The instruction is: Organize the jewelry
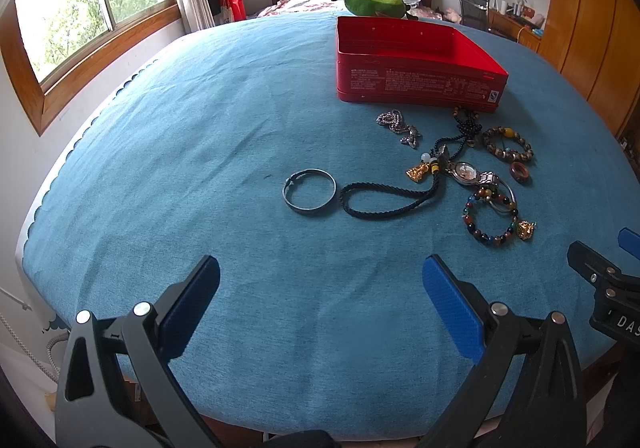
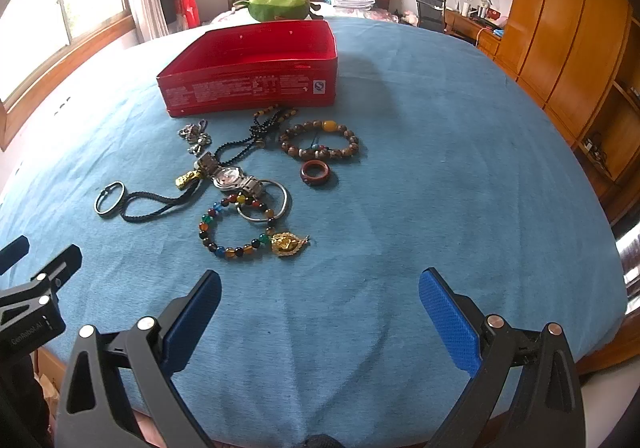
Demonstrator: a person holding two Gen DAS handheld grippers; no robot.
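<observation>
Red tin point(image 2: 256, 83), empty, at 12 o'clock; jewelry heap point(image 2: 248, 183) just before it. My left gripper point(image 1: 320, 304) and right gripper point(image 2: 320, 312) gape, unladen. Hazard: black cord point(image 2: 160, 203) overlapping watch point(image 2: 230, 177); lifting one may drag both.

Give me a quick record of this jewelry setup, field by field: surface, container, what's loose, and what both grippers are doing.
surface: blue cloth
container: red box, open top, nothing seen inside
loose pieces: metal bangle, black cord, watch, colored bead bracelet, brown bead bracelet, reddish ring, silver chain
left gripper: jaws open, empty
right gripper: jaws open, empty
</observation>
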